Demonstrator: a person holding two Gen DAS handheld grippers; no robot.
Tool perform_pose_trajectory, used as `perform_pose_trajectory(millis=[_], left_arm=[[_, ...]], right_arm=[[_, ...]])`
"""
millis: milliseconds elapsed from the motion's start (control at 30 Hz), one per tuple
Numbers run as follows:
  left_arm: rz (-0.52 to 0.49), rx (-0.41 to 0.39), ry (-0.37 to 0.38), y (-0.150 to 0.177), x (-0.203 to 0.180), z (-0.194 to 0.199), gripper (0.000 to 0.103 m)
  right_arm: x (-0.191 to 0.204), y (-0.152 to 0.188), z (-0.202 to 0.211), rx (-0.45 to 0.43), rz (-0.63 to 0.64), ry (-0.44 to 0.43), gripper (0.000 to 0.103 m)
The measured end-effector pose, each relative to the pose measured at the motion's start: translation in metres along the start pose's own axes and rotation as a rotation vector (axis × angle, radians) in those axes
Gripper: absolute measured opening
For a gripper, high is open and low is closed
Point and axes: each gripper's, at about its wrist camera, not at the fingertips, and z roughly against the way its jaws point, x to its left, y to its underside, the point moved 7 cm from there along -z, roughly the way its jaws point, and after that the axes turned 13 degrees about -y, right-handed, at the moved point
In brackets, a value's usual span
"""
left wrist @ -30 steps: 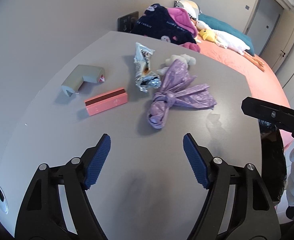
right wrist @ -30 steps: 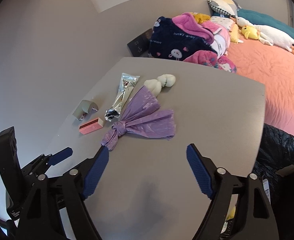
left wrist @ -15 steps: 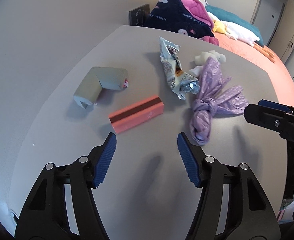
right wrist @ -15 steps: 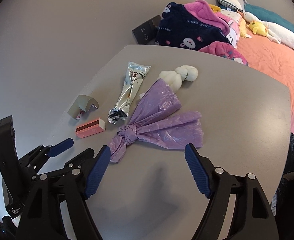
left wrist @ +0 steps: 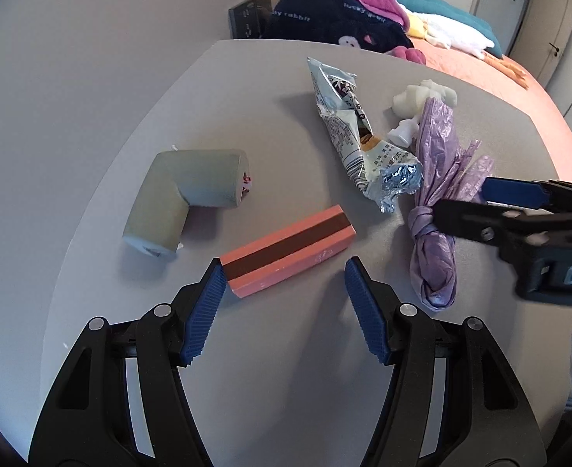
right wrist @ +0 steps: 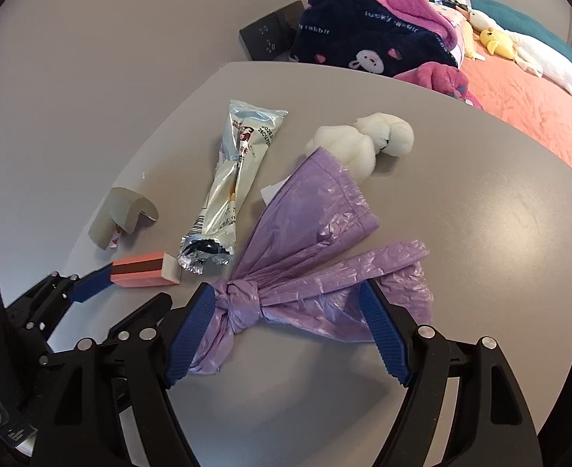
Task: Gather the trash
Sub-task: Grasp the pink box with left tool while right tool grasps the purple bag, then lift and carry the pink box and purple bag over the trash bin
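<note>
1. Five bits of trash lie on a grey table [left wrist: 102, 179] beside a bed: a pink box [left wrist: 289, 251], a grey foam corner piece [left wrist: 186, 198], a torn silver snack wrapper [left wrist: 358, 144], a knotted purple plastic bag [right wrist: 309, 264] and a white wad [right wrist: 363, 142] at the bag's far end.
2. The left gripper [left wrist: 282, 286] points steeply down at the pink box. Its blue pads stand apart, one at each side of the box's near end, the left one right against the corner; I cannot tell whether it presses.
3. The right gripper [right wrist: 286, 330] hangs over the purple bag. Its jaws are wide apart and straddle the bag: the knot sits just by the left pad, and the loose flared plastic reaches past the right one.
4. The wrapper lies between the box and the bag, its crumpled open end near the knot.
5. The foam piece sits apart, to the left of the box.
</note>
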Motion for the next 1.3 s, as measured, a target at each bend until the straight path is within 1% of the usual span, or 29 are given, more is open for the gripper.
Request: perform_pose_trajectory(millis=[100, 133, 167, 200, 267, 300, 367, 400, 467, 500, 533, 667, 767, 1000, 1300], left_arm=[[-0.019, 0.001, -0.01, -0.004, 0.0, -0.002, 0.062], [-0.026, 0.002, -0.01, -0.005, 0.0, -0.002, 0.062], [-0.032, 0.002, -0.009, -0.006, -0.001, -0.003, 0.062], [-0.039, 0.001, -0.01, -0.007, -0.001, -0.003, 0.062], [-0.052, -0.002, -0.006, -0.009, -0.003, -0.004, 0.062], [-0.056, -0.004, -0.003, -0.009, -0.004, -0.004, 0.062], [-0.061, -0.006, 0.005, -0.011, -0.006, -0.005, 0.061], [-0.059, -0.007, 0.013, -0.011, -0.006, -0.005, 0.058], [-0.054, -0.009, 0.045, -0.013, -0.008, -0.005, 0.045], [-0.052, -0.013, 0.046, -0.013, -0.008, -0.004, 0.042], [-0.051, -0.018, 0.046, -0.013, -0.009, -0.004, 0.036], [-0.029, -0.028, 0.045, -0.012, -0.013, -0.001, 0.024], [0.001, -0.035, 0.067, -0.01, -0.017, 0.002, 0.022], [0.093, -0.06, 0.092, -0.005, -0.022, 0.011, 0.022], [0.127, -0.1, 0.134, -0.009, -0.036, 0.05, 0.022]], right_arm=[[0.004, -0.001, -0.004, 0.017, 0.048, 0.033, 0.071], [0.007, 0.0, -0.005, 0.025, 0.076, 0.042, 0.065], [0.008, 0.001, -0.005, 0.029, 0.089, 0.038, 0.054], [0.01, 0.001, -0.005, 0.034, 0.097, 0.026, 0.049], [0.012, 0.003, -0.004, 0.047, 0.093, -0.01, 0.035], [0.013, 0.003, -0.004, 0.05, 0.092, -0.017, 0.033], [0.013, 0.004, -0.003, 0.052, 0.089, -0.03, 0.027], [0.013, 0.004, -0.003, 0.051, 0.085, -0.034, 0.026], [0.012, 0.006, -0.001, 0.05, 0.076, -0.047, 0.023], [0.011, 0.007, 0.0, 0.049, 0.072, -0.053, 0.022], [0.01, 0.008, 0.001, 0.048, 0.069, -0.061, 0.022], [0.006, 0.011, 0.006, 0.042, 0.047, -0.089, 0.021], [0.002, 0.014, 0.012, 0.032, 0.032, -0.117, 0.021], [-0.002, 0.02, 0.033, -0.003, 0.039, -0.121, 0.021], [-0.002, 0.027, 0.073, -0.053, 0.059, -0.13, 0.02]])
